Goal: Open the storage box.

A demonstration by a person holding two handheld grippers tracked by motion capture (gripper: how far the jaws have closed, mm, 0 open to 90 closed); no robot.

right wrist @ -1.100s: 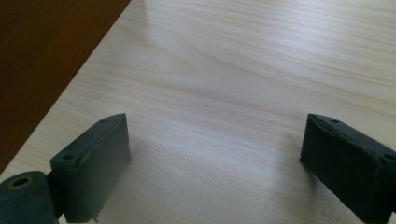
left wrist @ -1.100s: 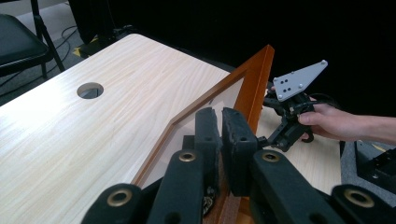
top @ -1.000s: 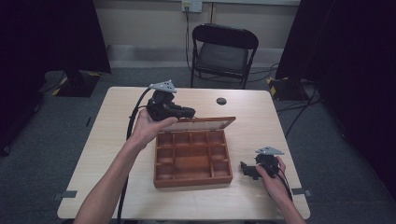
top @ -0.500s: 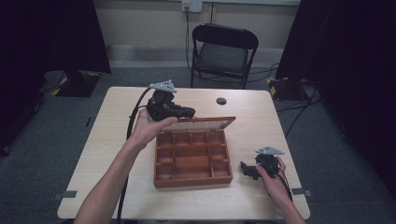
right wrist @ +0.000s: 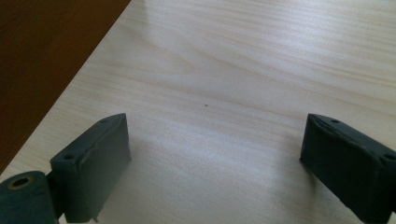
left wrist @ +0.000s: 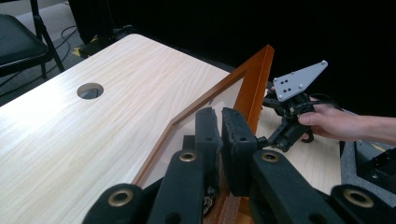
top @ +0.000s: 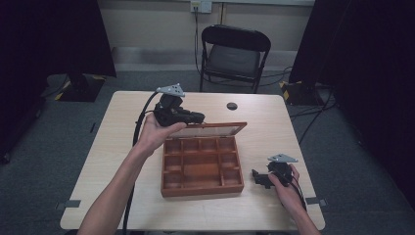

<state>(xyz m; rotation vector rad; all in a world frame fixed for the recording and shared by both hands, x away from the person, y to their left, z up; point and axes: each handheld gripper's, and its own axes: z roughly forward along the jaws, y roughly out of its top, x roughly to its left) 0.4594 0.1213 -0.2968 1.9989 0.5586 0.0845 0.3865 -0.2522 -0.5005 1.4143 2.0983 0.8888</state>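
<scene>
An open wooden box (top: 201,192) with several empty compartments lies mid-table. Its glass-paned lid (top: 210,128) stands up along the far side. My left gripper (top: 198,117) is raised at the lid's left end, and its jaws are shut on the lid's wooden frame (left wrist: 254,79). In the left gripper view the pads (left wrist: 233,140) pinch that frame, with the left gripper (left wrist: 220,122) pointing along it. My right gripper (top: 255,177) rests low on the table to the right of the box, open. Between its spread jaws, the right gripper (right wrist: 215,140) has bare tabletop, with the box's side wall (right wrist: 42,51) at the left.
A round cable hole (top: 232,105) sits in the table behind the lid. A black folding chair (top: 234,54) stands beyond the far edge. Cables trail over the floor at the right. The light wood table (top: 98,161) has free room left of the box.
</scene>
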